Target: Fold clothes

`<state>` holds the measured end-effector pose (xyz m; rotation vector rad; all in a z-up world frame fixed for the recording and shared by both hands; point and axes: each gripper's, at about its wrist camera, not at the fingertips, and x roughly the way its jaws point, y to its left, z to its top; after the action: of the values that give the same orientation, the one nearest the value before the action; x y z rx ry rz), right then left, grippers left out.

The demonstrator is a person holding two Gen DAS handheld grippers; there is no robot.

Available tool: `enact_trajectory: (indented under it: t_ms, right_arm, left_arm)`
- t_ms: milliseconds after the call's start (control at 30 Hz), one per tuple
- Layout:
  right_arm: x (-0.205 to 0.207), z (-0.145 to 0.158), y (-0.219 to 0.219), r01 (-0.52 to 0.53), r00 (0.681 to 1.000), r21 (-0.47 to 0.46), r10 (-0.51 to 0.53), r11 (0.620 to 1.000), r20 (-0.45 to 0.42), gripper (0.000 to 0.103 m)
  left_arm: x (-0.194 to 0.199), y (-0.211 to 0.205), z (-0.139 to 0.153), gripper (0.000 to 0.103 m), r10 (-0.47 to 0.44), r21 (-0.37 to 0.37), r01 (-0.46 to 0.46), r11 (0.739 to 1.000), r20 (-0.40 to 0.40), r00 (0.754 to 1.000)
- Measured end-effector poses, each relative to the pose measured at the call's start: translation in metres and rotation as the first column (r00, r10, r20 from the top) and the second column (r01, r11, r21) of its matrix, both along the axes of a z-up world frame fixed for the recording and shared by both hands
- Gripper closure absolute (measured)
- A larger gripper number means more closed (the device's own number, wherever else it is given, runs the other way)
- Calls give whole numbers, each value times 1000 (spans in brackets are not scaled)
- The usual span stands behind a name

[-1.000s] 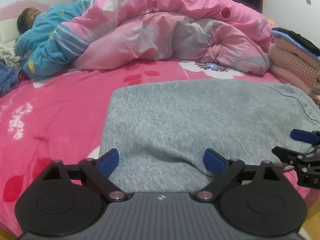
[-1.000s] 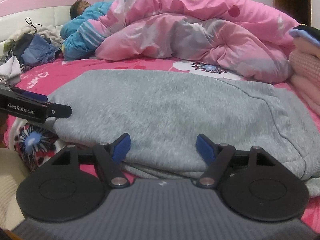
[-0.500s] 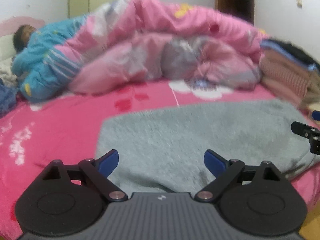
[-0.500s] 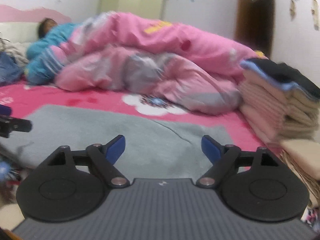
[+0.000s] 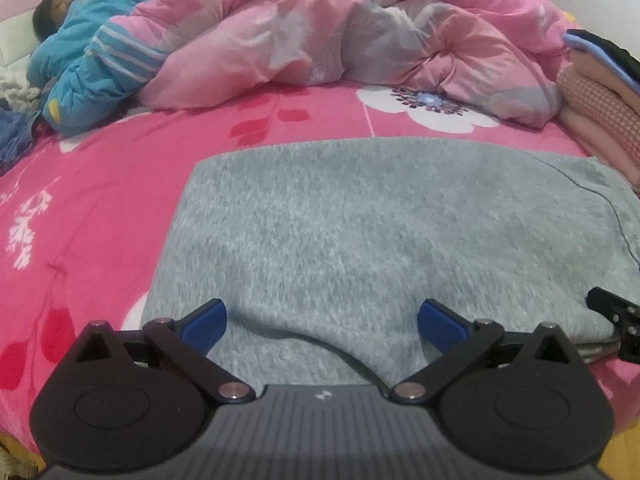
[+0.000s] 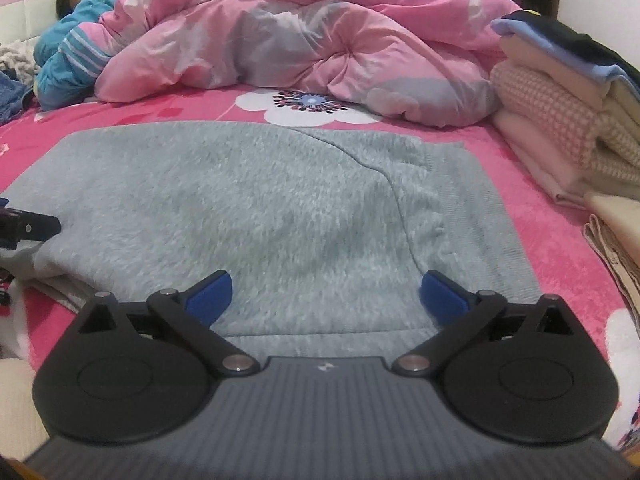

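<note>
Left wrist view: the left gripper [image 5: 322,318] hangs over the near edge of the grey garment [image 5: 380,232], its jaws spread wide and just widened further, with nothing pinched between the blue pads [image 5: 440,322].
Right wrist view: the right gripper [image 6: 325,294] stands likewise released, jaws just opened out to full spread, fleece below them but not clamped.
Garment's place: the grey garment [image 6: 248,216] lies flat on the pink floral bedsheet [image 5: 100,200], near the bed's front edge, between the two tools.
Garment's shape: a broad rectangle with a doubled layer showing along the near hem and a seam curving toward the ribbed end on the right; it looks folded at least once.
Done so far: a stack of folded clothes [image 6: 568,120] sits at the right side of the bed, just beside the garment.
Left to do: probably one more fold to bring this piece down to stack size, then moving it onto the stack.
Other laundry: a bluish heap [image 6: 12,96] at the far left may be unfolded clothing; too small to tell.
Surroundings: a pink quilt [image 6: 300,40] is heaped behind, and a person [image 5: 72,60] lies at the head of the bed.
</note>
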<state>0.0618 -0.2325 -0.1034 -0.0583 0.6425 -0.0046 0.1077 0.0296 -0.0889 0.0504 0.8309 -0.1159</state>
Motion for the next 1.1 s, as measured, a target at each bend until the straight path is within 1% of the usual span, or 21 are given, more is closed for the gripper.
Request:
enact_trajectory:
  t_ms: [167, 267, 500, 733, 833, 1000, 1100]
  right_arm:
    - [5, 4, -3, -21, 999, 13, 22, 1000, -44, 1]
    - [9, 7, -1, -13, 997, 7, 13, 1000, -73, 1]
    - [15, 9, 2, 1, 993, -4, -2, 1000, -121, 1]
    - [11, 8, -1, -12, 996, -6, 11, 1000, -92, 1]
    - [11, 15, -1, -3, 997, -4, 3, 1000, -83, 1]
    - [6, 35, 2, 24, 1000, -14, -24, 1000, 10, 1]
    - [8, 40, 0, 12, 999, 12, -12, 1000, 42, 1]
  left_arm:
    - [1, -1, 1, 0, 19, 0, -19, 1000, -12, 1000]
    - [0, -2, 1, 0, 24, -2, -24, 1000, -14, 1000]
    - [2, 7, 2, 0, 36, -59, -38, 998, -36, 999]
    - [2, 8, 2, 0, 36, -69, -38, 997, -35, 999]
    - [2, 9, 2, 0, 32, -72, -34, 997, -34, 999]
    - [2, 9, 3, 0, 28, -77, -31, 997, -37, 999]
    - [2, 10, 3, 0, 24, -83, -27, 996, -37, 999]
